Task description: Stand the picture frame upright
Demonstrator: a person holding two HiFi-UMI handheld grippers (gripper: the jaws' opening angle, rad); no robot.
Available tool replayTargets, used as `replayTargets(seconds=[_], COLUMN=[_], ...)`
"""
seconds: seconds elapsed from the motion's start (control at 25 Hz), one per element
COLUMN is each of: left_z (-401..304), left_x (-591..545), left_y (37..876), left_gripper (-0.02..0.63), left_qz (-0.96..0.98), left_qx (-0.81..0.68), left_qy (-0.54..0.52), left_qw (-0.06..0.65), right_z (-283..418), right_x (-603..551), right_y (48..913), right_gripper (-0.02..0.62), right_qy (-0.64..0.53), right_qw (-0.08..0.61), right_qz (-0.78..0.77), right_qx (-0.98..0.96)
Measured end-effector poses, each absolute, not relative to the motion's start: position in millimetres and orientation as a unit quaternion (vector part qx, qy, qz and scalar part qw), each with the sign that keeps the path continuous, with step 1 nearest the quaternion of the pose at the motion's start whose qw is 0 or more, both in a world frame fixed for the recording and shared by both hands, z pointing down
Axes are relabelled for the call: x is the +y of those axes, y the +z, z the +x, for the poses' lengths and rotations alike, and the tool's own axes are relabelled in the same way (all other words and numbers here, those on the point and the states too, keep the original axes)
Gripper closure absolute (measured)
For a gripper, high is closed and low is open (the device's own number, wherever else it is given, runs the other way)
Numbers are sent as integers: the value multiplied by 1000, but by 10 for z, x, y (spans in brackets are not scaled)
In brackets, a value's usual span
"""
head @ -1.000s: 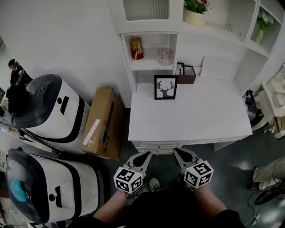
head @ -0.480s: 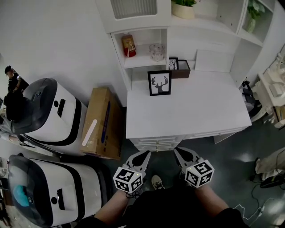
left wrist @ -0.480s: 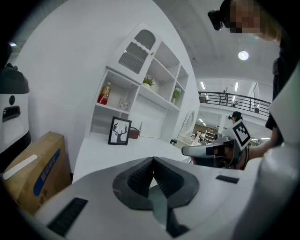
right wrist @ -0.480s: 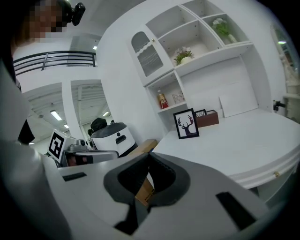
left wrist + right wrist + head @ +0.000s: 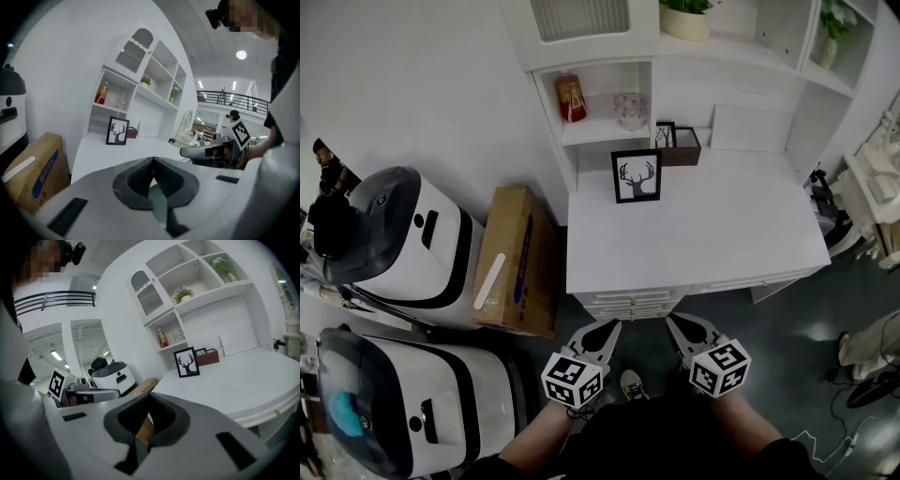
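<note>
A black picture frame [image 5: 637, 175] with a deer-head print stands upright at the back left of the white desk [image 5: 712, 234]; it also shows as the frame [image 5: 117, 131] in the left gripper view and the frame [image 5: 187, 362] in the right gripper view. My left gripper [image 5: 607, 330] and right gripper [image 5: 678, 325] hang side by side below the desk's front edge, far from the frame. Both are shut with nothing between the jaws, seen too as the left gripper [image 5: 153, 161] and right gripper [image 5: 149, 397] in their own views.
A brown box [image 5: 686, 146] with a small frame stands behind the picture. Shelves hold a red bottle [image 5: 571, 97] and a glass jar [image 5: 630, 110]. A cardboard box [image 5: 514, 259] and two white machines [image 5: 403, 239] stand left of the desk. Drawers [image 5: 628, 302] face me.
The head view shifted a little between one second ago and half a second ago, so the desk and frame sit slightly further left. Both grippers stay low and shut.
</note>
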State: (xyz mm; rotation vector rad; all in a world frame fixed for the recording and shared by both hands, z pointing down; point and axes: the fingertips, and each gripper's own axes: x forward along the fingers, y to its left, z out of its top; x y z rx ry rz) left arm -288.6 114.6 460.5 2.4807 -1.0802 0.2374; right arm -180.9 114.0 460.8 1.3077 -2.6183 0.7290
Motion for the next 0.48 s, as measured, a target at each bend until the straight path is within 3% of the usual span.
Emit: replayTargets(seconds=[0.48], left_z=[-2925], left_x=[1114], left_y=[4651], left_gripper=[601], left_qz=[890], left_qx=[-392], left_qy=[83], left_qw=[218], right_z=[-1902], right_x=[1110], right_y=[4663], right_gripper=[592], right_qy=[245], right_qw=[70], right_qz=[422], right_qx=[-870])
